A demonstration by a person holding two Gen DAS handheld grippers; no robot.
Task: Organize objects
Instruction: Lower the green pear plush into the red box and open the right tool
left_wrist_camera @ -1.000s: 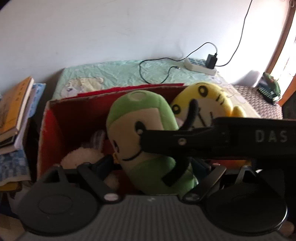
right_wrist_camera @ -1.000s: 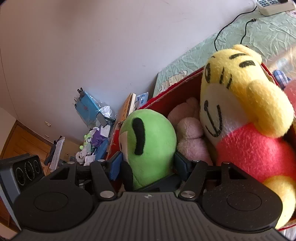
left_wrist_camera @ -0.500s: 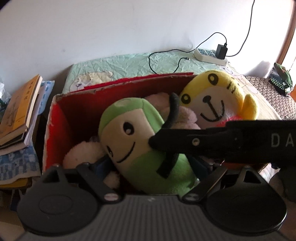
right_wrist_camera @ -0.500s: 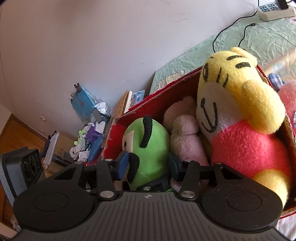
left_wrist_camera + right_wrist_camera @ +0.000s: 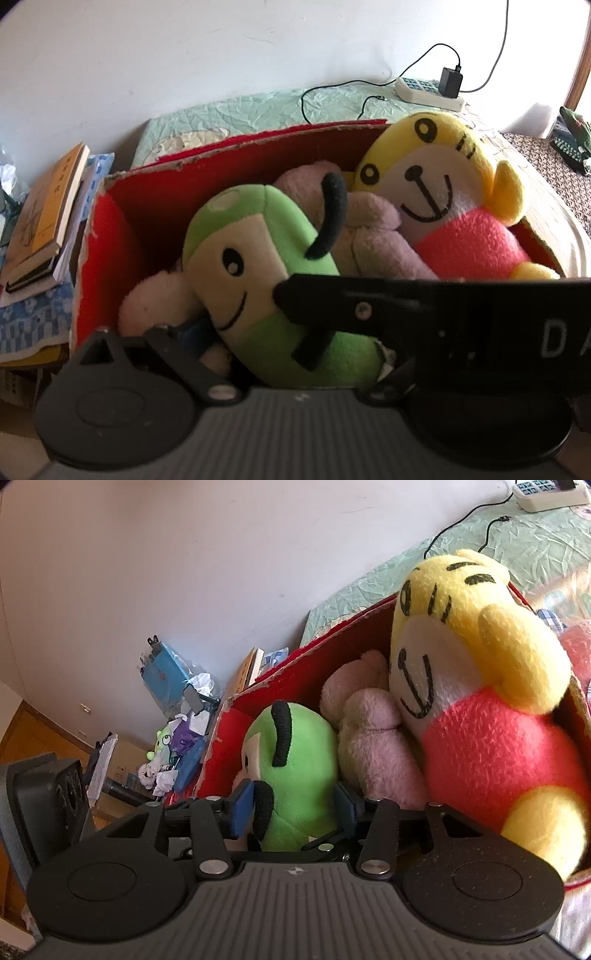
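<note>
Red cardboard box [image 5: 110, 236] with torn edges sits straight ahead of both grippers on a pale green crinkled bedcover [image 5: 258, 107], and it is packed with soft toys. Largest of them, a yellow-headed plush tiger in a pink-red shirt [image 5: 480, 709], fills the box end to the right of the right gripper [image 5: 291, 806]. Between the tiger and the green toy lies a pale pink plush animal [image 5: 369, 746], touching both. Directly in front of the right gripper stands a green plush figure with a cream face and black antennae [image 5: 299, 760]; the gripper's blue pads [image 5: 242, 806] sit on either side of its lower body, pinching it, the jaws having just eased slightly wider. The left gripper [image 5: 280, 343] looks down on the same green toy from the other side; its jaws have just been opening and stand spread, with the toy's body between them and no pad pressing on it that I can see. A white fluffy plush [image 5: 155, 299] shows to the left of the green toy. The right gripper's black body crosses the left view. A stack of books [image 5: 44, 214] lies left of the box; a white power strip [image 5: 424, 92] rests beyond it.
</note>
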